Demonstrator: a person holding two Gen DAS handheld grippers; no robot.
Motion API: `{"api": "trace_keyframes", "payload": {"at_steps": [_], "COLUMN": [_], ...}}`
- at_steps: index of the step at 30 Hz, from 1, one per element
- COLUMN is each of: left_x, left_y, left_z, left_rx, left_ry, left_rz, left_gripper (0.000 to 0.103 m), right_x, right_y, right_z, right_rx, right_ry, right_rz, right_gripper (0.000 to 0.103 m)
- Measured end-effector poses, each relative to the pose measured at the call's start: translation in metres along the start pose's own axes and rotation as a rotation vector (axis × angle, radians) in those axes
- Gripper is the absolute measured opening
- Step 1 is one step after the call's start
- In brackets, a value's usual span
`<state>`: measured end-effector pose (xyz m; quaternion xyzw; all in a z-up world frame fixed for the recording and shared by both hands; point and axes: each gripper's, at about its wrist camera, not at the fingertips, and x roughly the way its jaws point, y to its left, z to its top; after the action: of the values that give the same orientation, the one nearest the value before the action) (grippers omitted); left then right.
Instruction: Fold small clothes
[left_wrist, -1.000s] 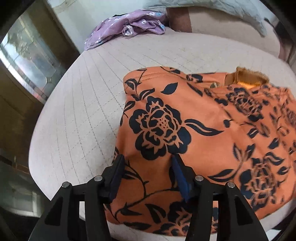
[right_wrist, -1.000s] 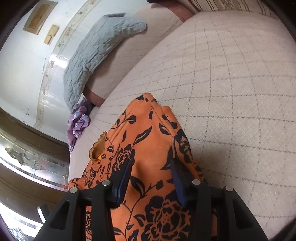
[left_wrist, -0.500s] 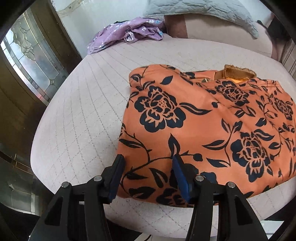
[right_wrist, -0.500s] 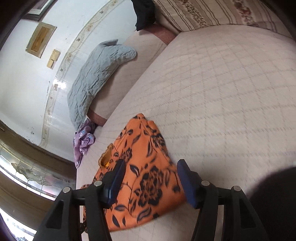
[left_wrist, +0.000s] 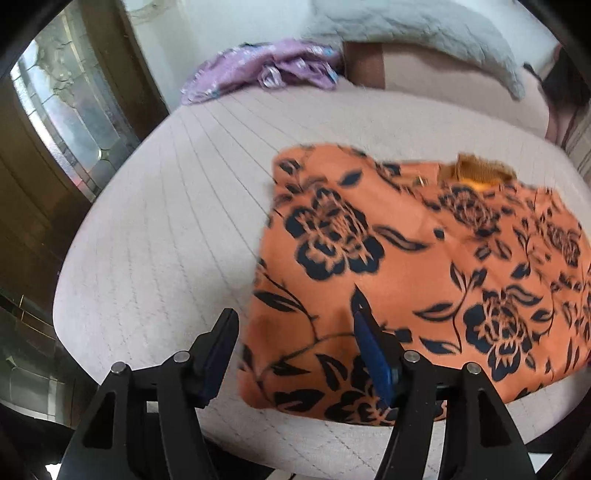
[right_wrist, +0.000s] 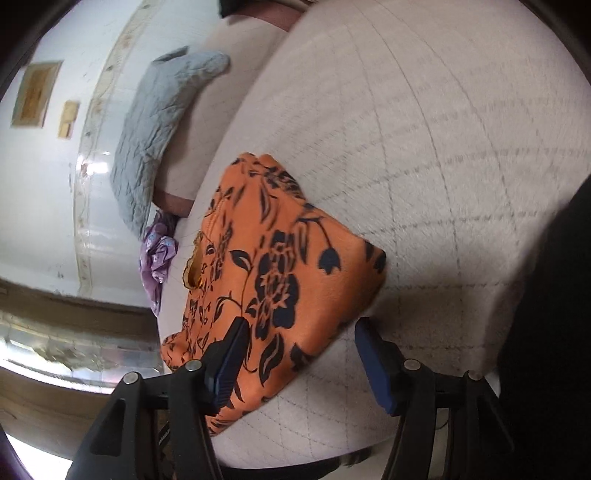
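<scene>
Two grippers hang over a folded orange garment (left_wrist: 417, 266) printed with dark navy flowers, which lies flat on a pale quilted mattress (left_wrist: 166, 240) near its front edge. In the left wrist view, the left gripper (left_wrist: 295, 350) has its fingers spread wide, pinching nothing; its right blue pad (left_wrist: 371, 354) shows in front of the garment's near left part and its left pad over bare mattress just beside the cloth's left edge. In the right wrist view, the right gripper (right_wrist: 299, 354) is likewise spread and empty, its left finger in front of the garment's (right_wrist: 273, 273) near edge and its right finger over the mattress (right_wrist: 424, 147) beside the cloth's near right corner. A ribbed orange neckline (left_wrist: 476, 171) peeks out at the garment's far edge. At the far left of the bed lies a crumpled lilac floral cloth (left_wrist: 258, 70), well apart from the orange piece, and a grey quilted pillow (left_wrist: 413, 26) rests along the far side. A glass-panelled wooden door (left_wrist: 66, 107) stands to the left.
</scene>
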<state>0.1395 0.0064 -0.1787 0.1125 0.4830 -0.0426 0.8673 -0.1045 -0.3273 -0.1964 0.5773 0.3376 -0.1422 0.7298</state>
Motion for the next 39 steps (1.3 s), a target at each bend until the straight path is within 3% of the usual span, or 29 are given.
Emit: {"api": "trace_keyframes", "payload": {"at_steps": [6,11,12,14,17,20,25,32,39], "left_x": [0.036,0.044,0.044,0.045,0.042,0.033,0.026,0.010,-0.013], "left_y": [0.010,0.015,0.015,0.020,0.032,0.049,0.077,0.115,0.159], "left_z": [0.004,0.005,0.006,0.011,0.020,0.034,0.054,0.055,0.055], "left_rx": [-0.038,-0.049,-0.047,-0.050,-0.060,-0.072,-0.101,-0.145,-0.227], "left_ry": [0.072,0.058,0.061,0.068,0.060,0.031,0.013,-0.008,-0.050], "left_rz": [-0.005,-0.034,-0.041,-0.068,-0.081,-0.067,-0.066,-0.069,-0.053], "left_gripper": [0.067,0.068,0.068,0.068,0.068,0.068,0.068,0.068,0.068], "right_x": [0.010,0.014,0.014,0.015,0.013,0.005,-0.003,0.017,0.066], "right_y": [-0.006,-0.015,-0.015,-0.011,-0.001,0.034,0.105,0.205,0.279], "right_z": [0.012,0.022,0.023,0.024,0.022,0.016,-0.006,-0.062,-0.143], "right_rx": [0.046,0.100,0.094,0.053,0.003,-0.120,-0.340,-0.568,-0.722], "right_ry": [-0.054,-0.081,-0.085,-0.076,-0.089,-0.137,-0.161,-0.071,0.091], "right_rz": [0.050,0.107,0.103,0.060,0.033,-0.007,0.006,0.100,0.220], "right_gripper": [0.070,0.068,0.061,0.031,0.025,0.023,0.020,0.020,0.019]}}
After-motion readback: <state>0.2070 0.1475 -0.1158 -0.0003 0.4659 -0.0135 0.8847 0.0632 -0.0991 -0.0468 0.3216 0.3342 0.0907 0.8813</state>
